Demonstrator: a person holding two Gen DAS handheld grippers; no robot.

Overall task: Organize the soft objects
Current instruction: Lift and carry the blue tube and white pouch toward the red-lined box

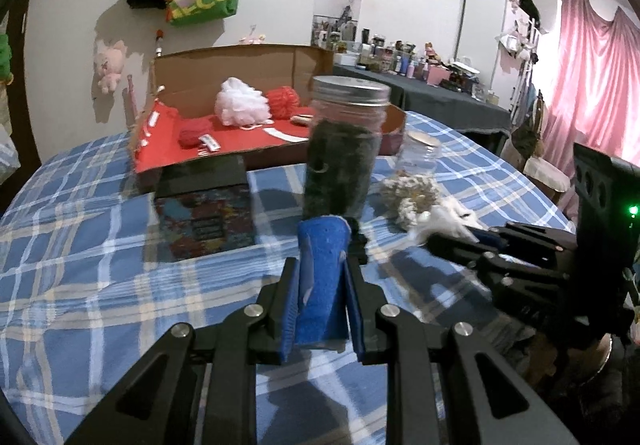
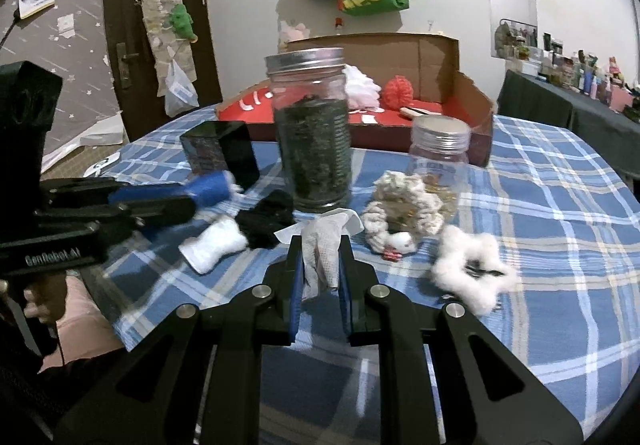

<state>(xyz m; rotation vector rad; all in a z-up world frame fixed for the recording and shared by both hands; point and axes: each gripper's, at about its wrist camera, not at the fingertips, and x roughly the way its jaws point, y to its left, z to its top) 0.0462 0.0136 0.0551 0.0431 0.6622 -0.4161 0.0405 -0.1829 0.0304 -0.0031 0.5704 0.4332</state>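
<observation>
The left gripper pinches a blue sponge between its fingers, above the checked desk. The right gripper pinches a crumpled white cloth in the same way. Just beyond lie a small white pad, a black soft piece, a cream knitted scrunchie and a white fluffy scrunchie. Behind them stand a tall jar with dark filling and a small clear jar. Farthest is a cardboard box that holds a white puff and a red puff.
</observation>
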